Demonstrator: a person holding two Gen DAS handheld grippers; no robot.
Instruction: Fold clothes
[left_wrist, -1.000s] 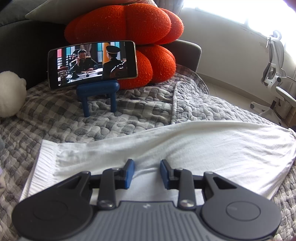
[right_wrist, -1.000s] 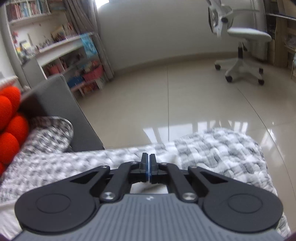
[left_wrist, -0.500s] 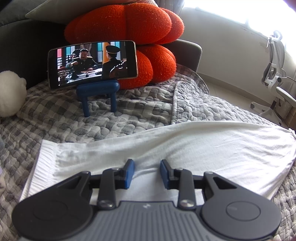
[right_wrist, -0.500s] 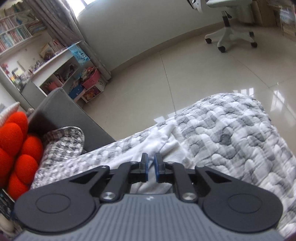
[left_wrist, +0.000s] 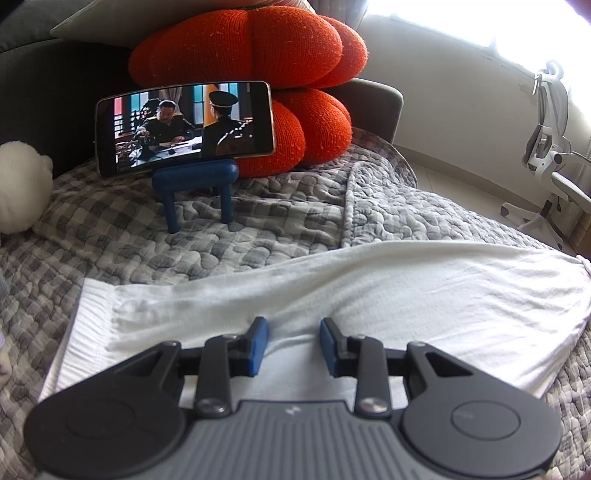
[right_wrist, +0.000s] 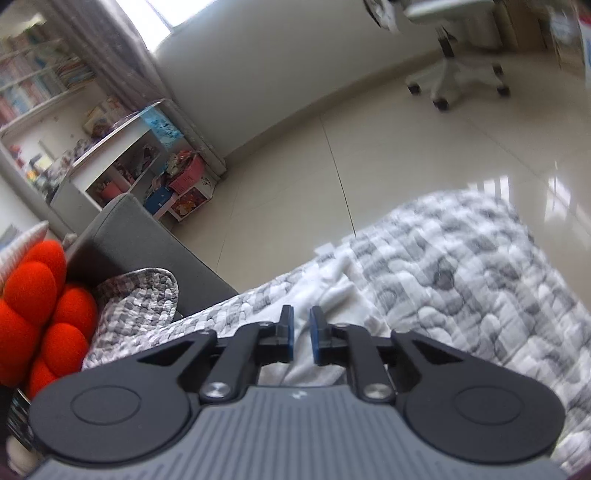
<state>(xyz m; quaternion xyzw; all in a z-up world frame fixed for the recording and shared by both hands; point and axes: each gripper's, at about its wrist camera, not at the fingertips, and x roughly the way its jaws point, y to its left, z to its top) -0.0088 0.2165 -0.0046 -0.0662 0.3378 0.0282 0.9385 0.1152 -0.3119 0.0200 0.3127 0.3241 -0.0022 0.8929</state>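
Observation:
A white garment lies spread across the grey checked quilt, its ribbed hem at the left. My left gripper hovers over the garment's near edge, jaws apart, nothing pinched between the blue pads. In the right wrist view the garment's far end lies bunched on the quilt near the bed's edge. My right gripper is above that end and its jaws are opening, with a narrow gap between them and no cloth in it.
A phone playing video stands on a blue stand in front of an orange pumpkin cushion. A white plush sits at the left. Beyond the bed are tiled floor, an office chair and shelves.
The right gripper went from shut to slightly open and rolled, and more of the quilt and the white cloth end came into view below it. The left gripper has not moved.

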